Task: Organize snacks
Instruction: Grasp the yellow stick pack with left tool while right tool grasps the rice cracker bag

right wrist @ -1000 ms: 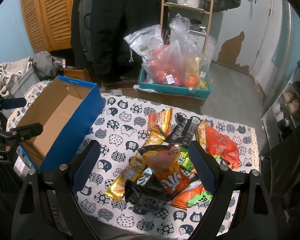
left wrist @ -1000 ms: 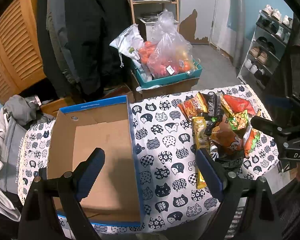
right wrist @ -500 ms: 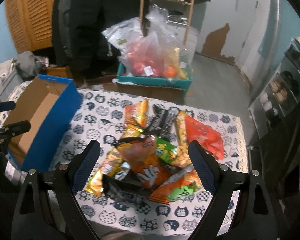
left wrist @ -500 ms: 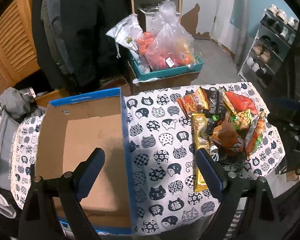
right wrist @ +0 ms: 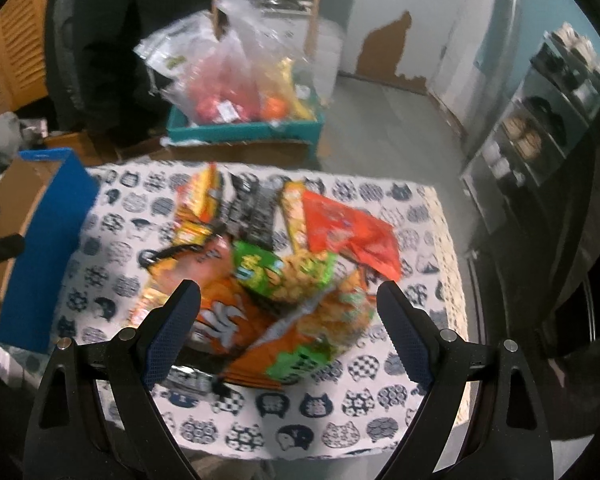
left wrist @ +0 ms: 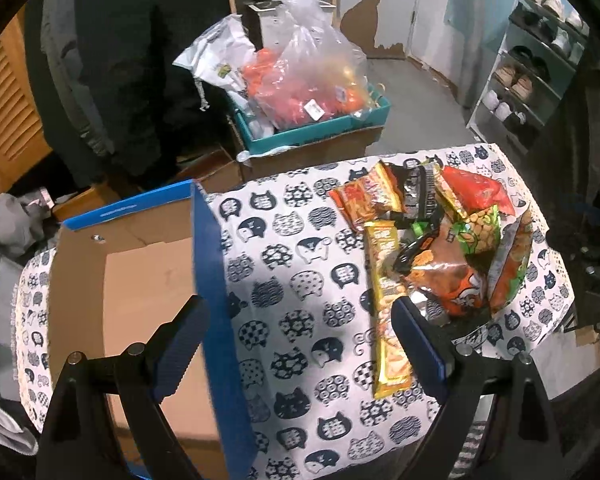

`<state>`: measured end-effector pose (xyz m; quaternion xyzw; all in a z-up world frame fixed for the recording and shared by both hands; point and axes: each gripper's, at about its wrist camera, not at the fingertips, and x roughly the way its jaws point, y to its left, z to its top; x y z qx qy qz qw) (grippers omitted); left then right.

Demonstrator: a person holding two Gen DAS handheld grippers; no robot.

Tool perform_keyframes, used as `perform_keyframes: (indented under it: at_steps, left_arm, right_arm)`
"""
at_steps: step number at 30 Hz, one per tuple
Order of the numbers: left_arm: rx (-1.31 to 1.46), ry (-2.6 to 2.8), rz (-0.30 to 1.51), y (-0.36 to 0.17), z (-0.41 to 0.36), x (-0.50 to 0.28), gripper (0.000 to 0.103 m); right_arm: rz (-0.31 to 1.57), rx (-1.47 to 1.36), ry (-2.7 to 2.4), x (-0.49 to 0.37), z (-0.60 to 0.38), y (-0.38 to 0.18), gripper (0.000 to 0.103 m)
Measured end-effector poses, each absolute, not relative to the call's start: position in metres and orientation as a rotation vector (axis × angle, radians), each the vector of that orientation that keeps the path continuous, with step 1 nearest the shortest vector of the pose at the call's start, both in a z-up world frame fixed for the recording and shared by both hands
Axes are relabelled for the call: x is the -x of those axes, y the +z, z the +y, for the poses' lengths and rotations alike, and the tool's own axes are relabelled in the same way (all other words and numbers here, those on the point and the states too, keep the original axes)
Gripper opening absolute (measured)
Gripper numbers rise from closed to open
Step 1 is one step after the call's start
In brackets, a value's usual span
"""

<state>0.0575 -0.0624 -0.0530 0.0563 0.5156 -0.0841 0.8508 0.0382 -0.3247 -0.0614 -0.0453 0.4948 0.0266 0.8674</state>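
Note:
A heap of snack packets [left wrist: 440, 240] lies on the right half of a cat-print tablecloth [left wrist: 300, 280]; the heap [right wrist: 276, 256] fills the middle of the right wrist view. An empty blue cardboard box [left wrist: 140, 280] stands open on the left. My left gripper [left wrist: 300, 340] hangs open above the cloth, straddling the box's right wall. The long yellow packet [left wrist: 388, 308] runs beside its right finger. My right gripper [right wrist: 288, 328] is open above the orange packet [right wrist: 228, 320] and the orange-green packet [right wrist: 312, 340]. Neither gripper holds anything.
Beyond the table a teal crate [left wrist: 312, 132] holds a clear bag of fruit [left wrist: 312, 72]. Dark coats [left wrist: 112, 52] hang at the back left, a shoe rack [left wrist: 532, 60] stands at the right, and grey clothing [left wrist: 8, 220] lies left of the box.
Both grippers have moved forward and down toward the table. The right gripper now hangs closer over the snack heap. Both stayed open.

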Motion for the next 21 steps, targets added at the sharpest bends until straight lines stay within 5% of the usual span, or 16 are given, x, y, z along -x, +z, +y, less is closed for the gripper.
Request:
perform_keyframes:
  at_steps: [21]
  left_arm:
    - [-0.136, -0.247, 1.265, -0.147, -0.127, -0.091, 0.094]
  right_arm:
    - [1.284, -0.170, 0.014, -0.040, -0.383, -0.167, 0.088]
